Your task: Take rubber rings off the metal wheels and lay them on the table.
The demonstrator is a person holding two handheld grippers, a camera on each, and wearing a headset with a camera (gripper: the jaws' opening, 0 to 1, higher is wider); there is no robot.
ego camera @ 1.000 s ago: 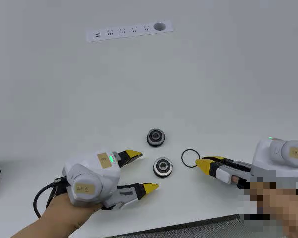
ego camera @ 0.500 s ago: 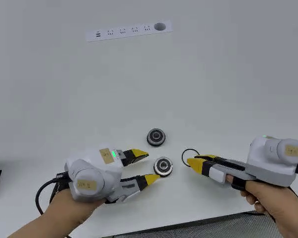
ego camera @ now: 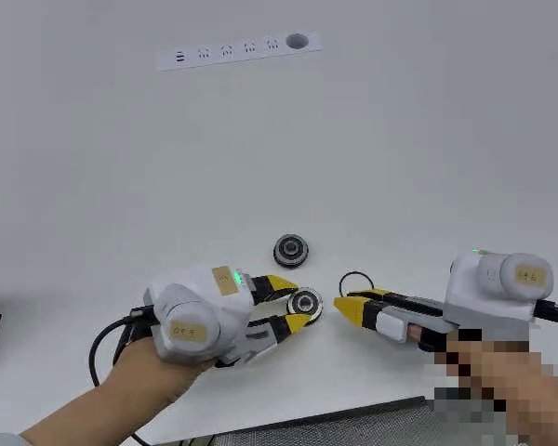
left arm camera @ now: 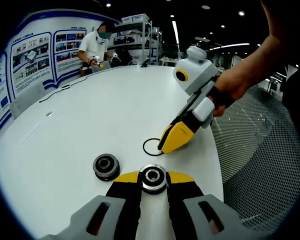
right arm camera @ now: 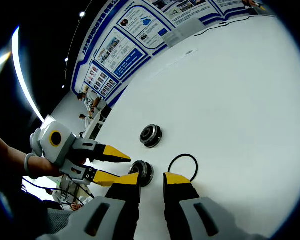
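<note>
**On the counter, left claw at the near wheel**

Between the yellow tips of our left claw (ego camera: 292,302) sits the near wheel (ego camera: 306,302), a round metal disc with a dark rim. The jaws are drawn in against its sides. A second ago that claw stood apart from it. Our right claw (ego camera: 346,307), narrowly parted and empty, has come closer and hides part of the loose rubber ring (ego camera: 355,280), a thin black loop lying flat on the smooth white counter (ego camera: 400,167). We see the far wheel (ego camera: 291,249) just beyond and a power strip (ego camera: 239,51) well back.

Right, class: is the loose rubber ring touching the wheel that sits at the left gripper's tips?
Apart. The left gripper view shows a strip of bare table between the rubber ring and the near wheel; the head view shows the same gap.
</note>
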